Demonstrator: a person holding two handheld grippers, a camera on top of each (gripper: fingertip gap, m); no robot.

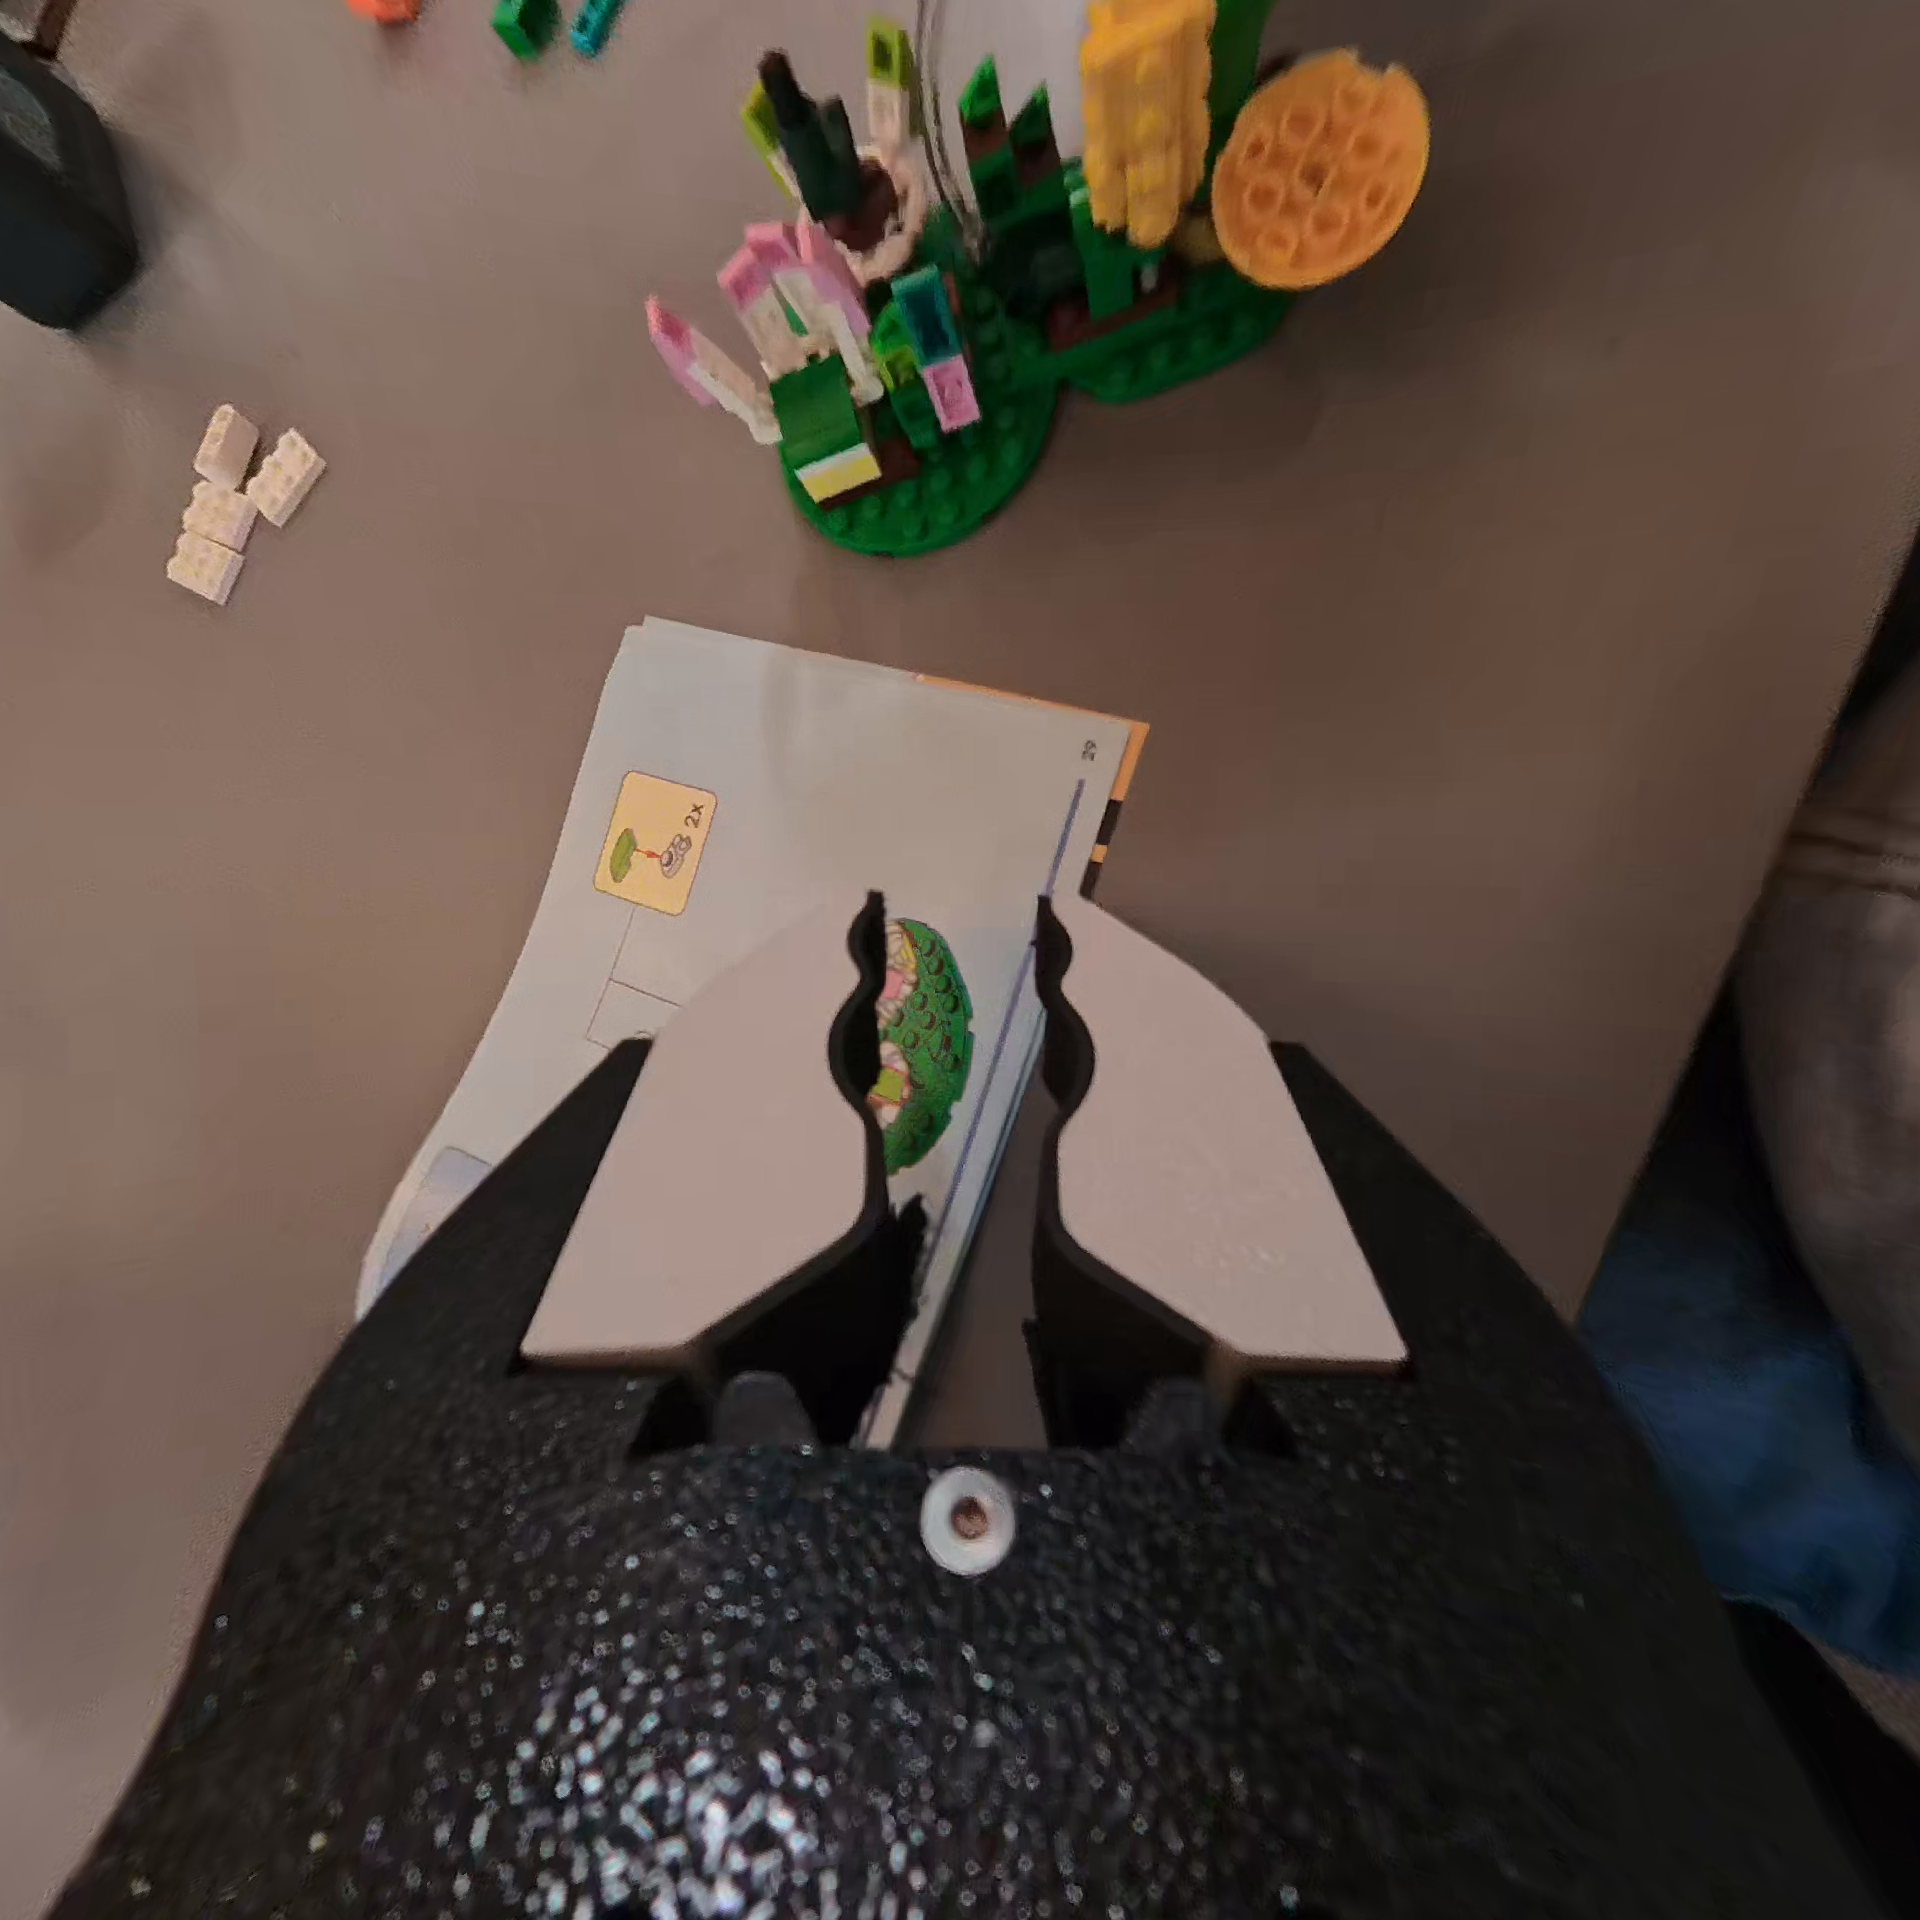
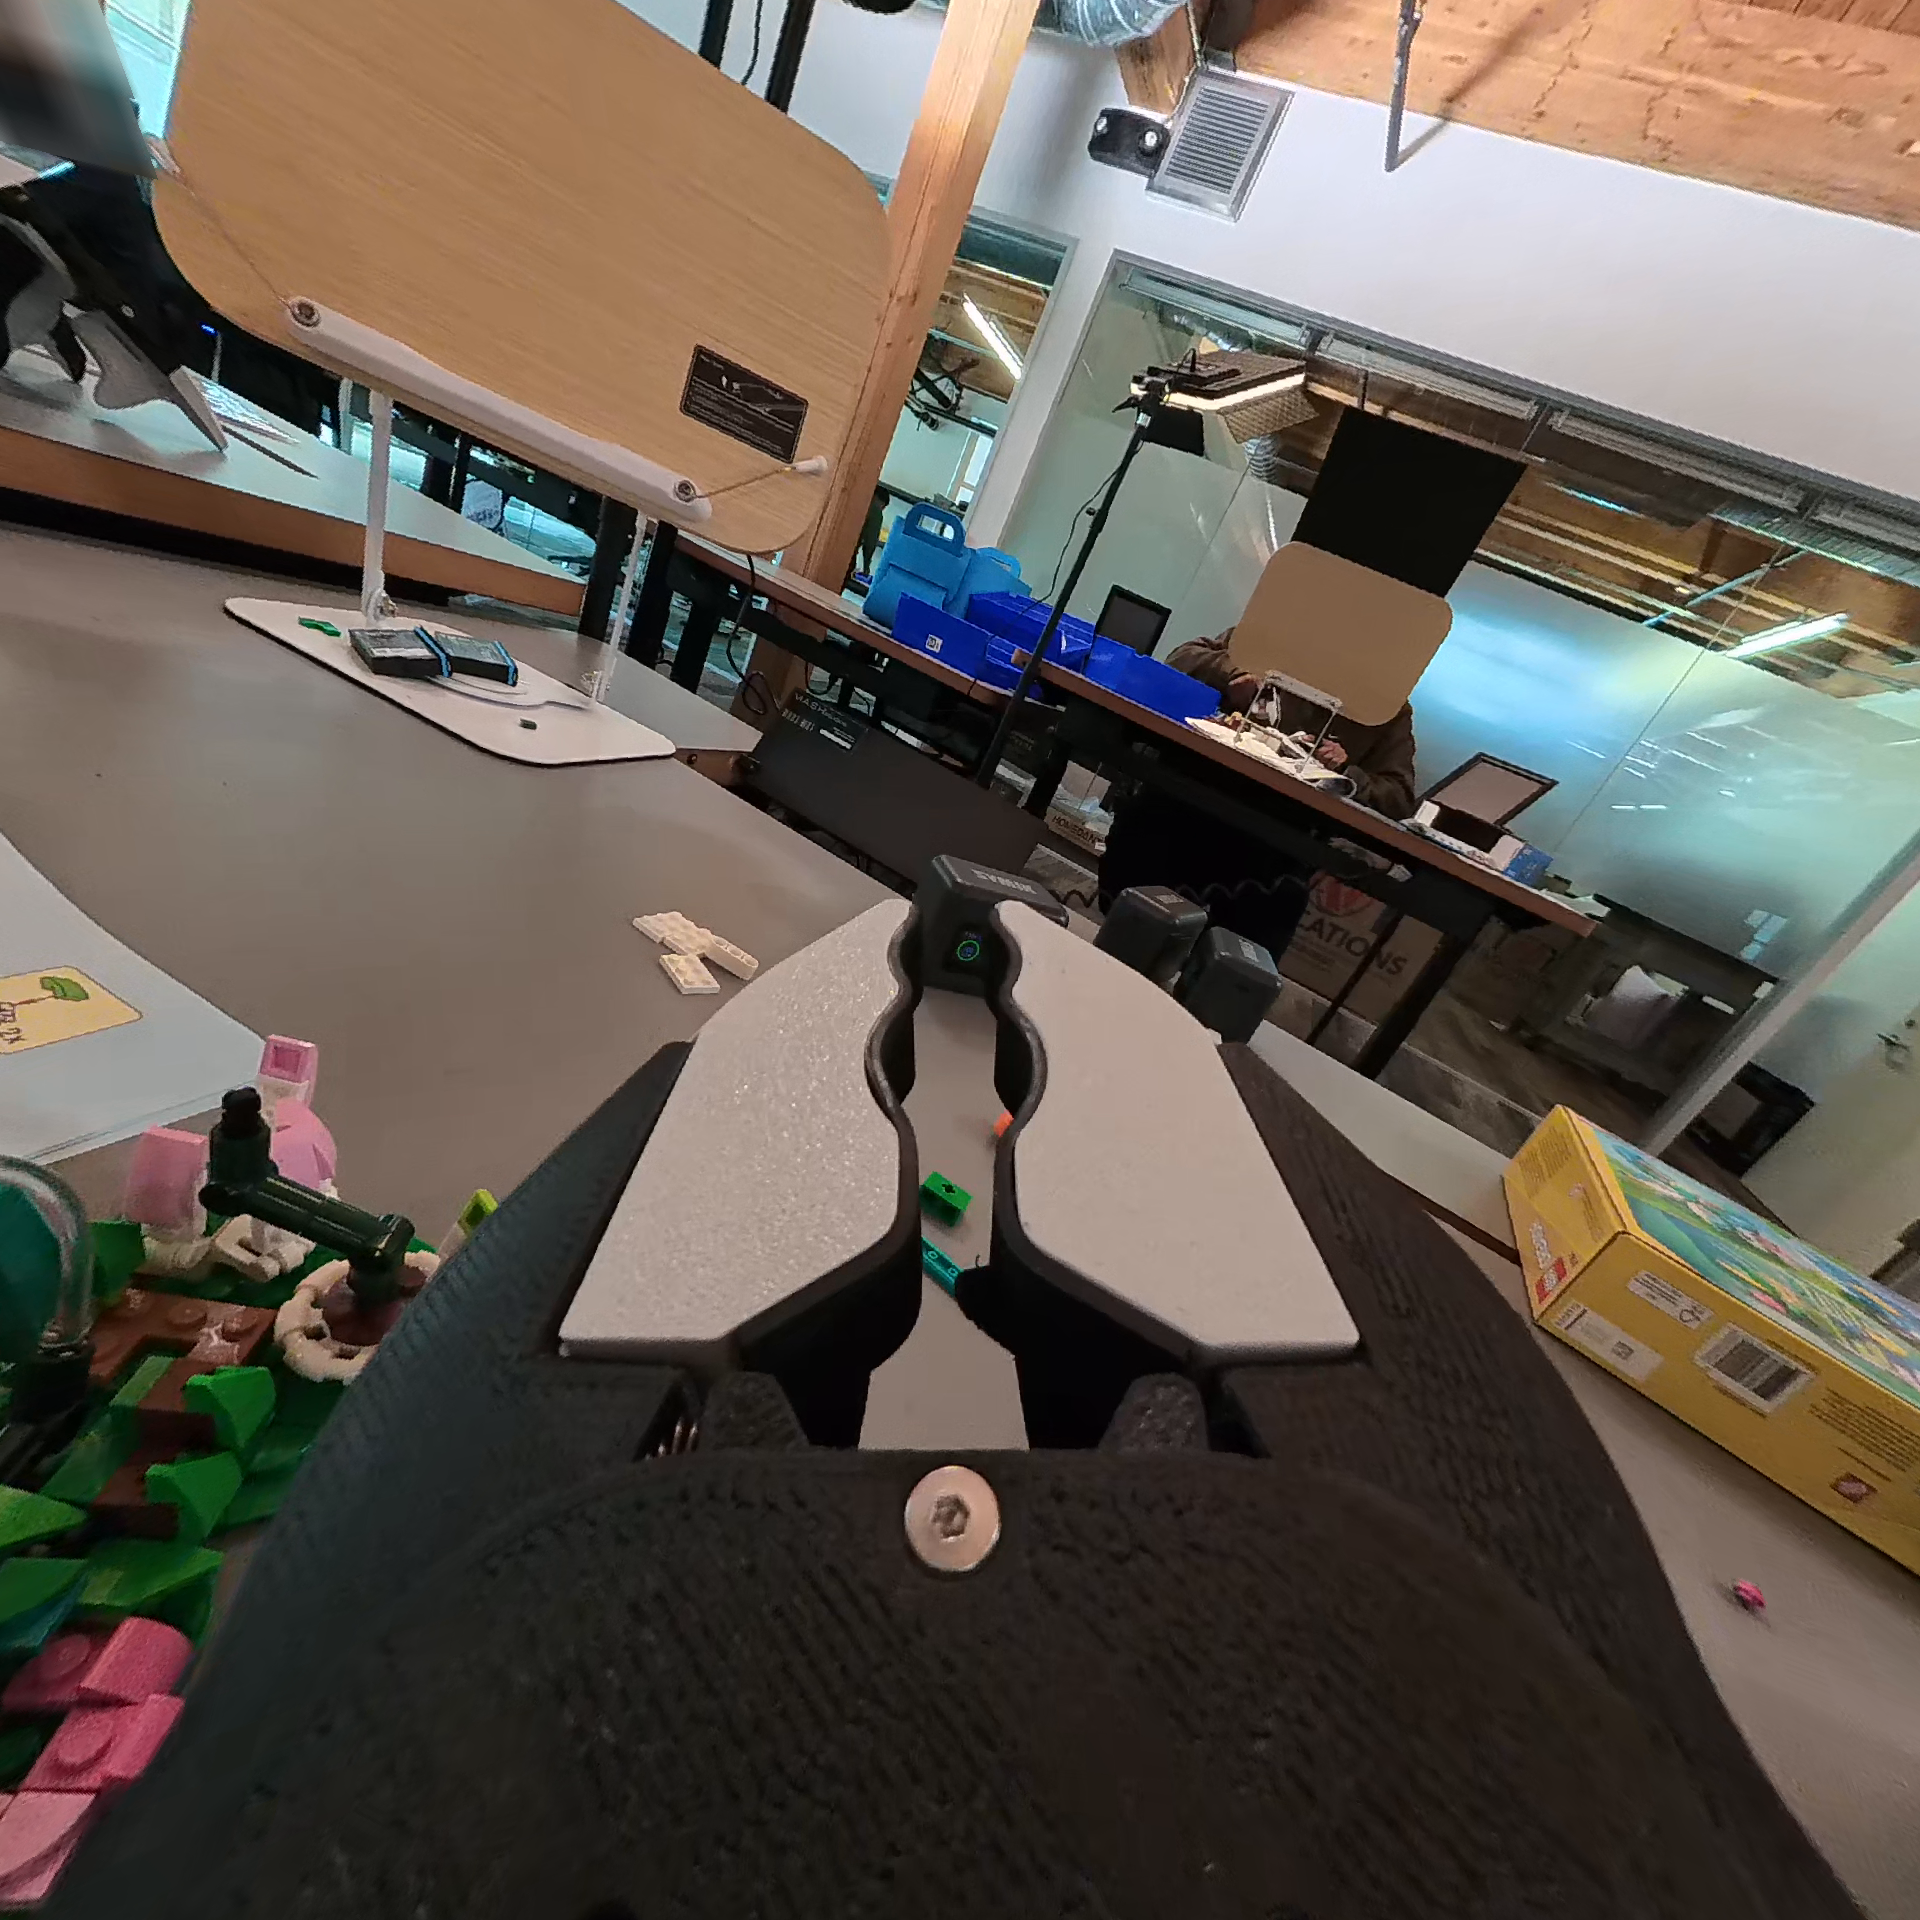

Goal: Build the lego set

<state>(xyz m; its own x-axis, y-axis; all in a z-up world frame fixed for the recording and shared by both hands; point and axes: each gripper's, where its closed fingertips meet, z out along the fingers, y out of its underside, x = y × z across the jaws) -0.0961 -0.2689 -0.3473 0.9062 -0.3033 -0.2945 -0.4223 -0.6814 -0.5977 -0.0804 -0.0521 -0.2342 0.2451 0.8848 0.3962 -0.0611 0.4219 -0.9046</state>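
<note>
in the left wrist view, our left gripper (image 1: pixel 958 914) hangs over the open paper instruction booklet (image 1: pixel 831 790) on the grey table (image 1: pixel 416 727), its fingers parted a moderate way with nothing between them but the printed page below. the half-built lego garden on round green baseplates (image 1: pixel 935 416), with pink petals and a yellow studded disc, stands well beyond the fingertips and a little to their right. the cluster of small white lego bricks (image 1: pixel 241 499) lies beyond and far to the left of the fingers, their row running roughly away from us. a few loose green and teal pieces (image 1: pixel 551 26) sit farther off still, at the top edge.

in the right wrist view, our right gripper (image 2: pixel 956 925) is held low and nearly level with the table, fingers narrowly parted and empty. straight ahead, seen through the gap between them, lie a small green lego block (image 2: pixel 945 1195) and a thin teal lego piece (image 2: pixel 940 1265), with an orange bit (image 2: pixel 1002 1122) just past them. the white flat lego plates (image 2: pixel 694 951) rest ahead and left of the fingertips. the lego garden sits close on the left of the gripper body, and the yellow cardboard set box (image 2: pixel 1704 1330) on the right.

we judge the right gripper nearer the loose green and teal pieces, which already line up with its gap; a short forward reach would suit.
</note>
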